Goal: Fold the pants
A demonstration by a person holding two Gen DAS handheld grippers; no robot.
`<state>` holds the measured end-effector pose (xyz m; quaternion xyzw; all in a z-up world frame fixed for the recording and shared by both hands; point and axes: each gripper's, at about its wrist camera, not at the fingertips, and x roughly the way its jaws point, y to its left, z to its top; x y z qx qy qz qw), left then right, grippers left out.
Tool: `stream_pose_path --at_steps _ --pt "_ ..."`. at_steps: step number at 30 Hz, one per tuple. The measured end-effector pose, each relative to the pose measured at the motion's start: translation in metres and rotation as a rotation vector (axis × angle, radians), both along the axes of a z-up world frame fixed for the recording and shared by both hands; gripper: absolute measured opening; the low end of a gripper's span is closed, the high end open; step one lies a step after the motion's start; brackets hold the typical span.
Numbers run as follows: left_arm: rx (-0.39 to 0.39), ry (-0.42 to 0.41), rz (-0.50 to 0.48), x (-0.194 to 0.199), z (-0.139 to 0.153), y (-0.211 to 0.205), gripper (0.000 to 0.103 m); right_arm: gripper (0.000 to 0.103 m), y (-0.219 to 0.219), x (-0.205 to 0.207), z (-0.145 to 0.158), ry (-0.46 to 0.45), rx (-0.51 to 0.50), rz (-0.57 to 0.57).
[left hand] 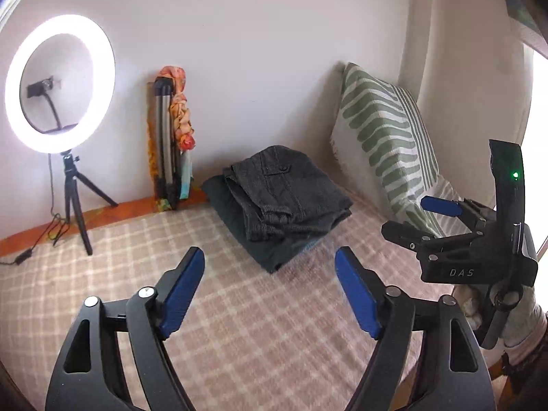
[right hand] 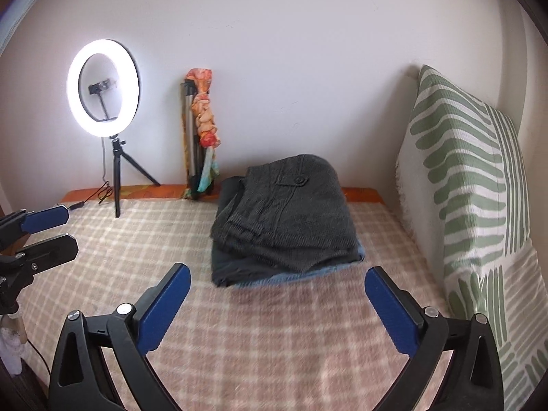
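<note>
Folded dark grey pants (left hand: pixel 287 195) (right hand: pixel 291 212) lie on top of a small stack of other folded garments at the far side of the checked blanket (left hand: pixel 239 325) (right hand: pixel 274 342). My left gripper (left hand: pixel 270 291) is open and empty, held above the blanket short of the stack. My right gripper (right hand: pixel 277 308) is open and empty, also short of the stack. The right gripper also shows in the left wrist view (left hand: pixel 421 219), and the left gripper in the right wrist view (right hand: pixel 58 229).
A green-and-white striped pillow (left hand: pixel 387 144) (right hand: pixel 469 188) leans at the right. A lit ring light on a tripod (left hand: pixel 58 82) (right hand: pixel 102 89) and a folded tripod wrapped in a scarf (left hand: pixel 171 137) (right hand: pixel 202 133) stand by the far wall.
</note>
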<state>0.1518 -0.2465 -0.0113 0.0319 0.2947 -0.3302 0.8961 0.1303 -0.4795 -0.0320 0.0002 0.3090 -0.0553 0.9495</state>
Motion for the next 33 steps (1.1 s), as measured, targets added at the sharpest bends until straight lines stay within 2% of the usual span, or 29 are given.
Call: stream_pose_path --at_steps 4,8,15,25,33 --pt "0.001 0.000 0.004 -0.017 -0.003 0.016 0.079 0.103 0.009 -0.017 -0.005 0.002 0.022 -0.037" --pt "0.018 -0.002 0.011 -0.028 -0.007 0.026 0.082 0.103 0.023 -0.034 -0.005 -0.011 -0.004 -0.072" --pt "0.052 -0.010 0.022 -0.045 -0.015 0.034 0.082 0.103 0.040 -0.050 -0.002 -0.041 0.030 -0.078" --pt "0.065 -0.005 0.085 -0.045 -0.015 0.046 0.084 0.103 0.045 -0.060 0.004 -0.076 0.058 -0.104" --pt "0.073 0.004 0.111 -0.044 -0.015 0.051 0.084 0.103 0.050 -0.061 0.005 -0.081 0.039 -0.109"
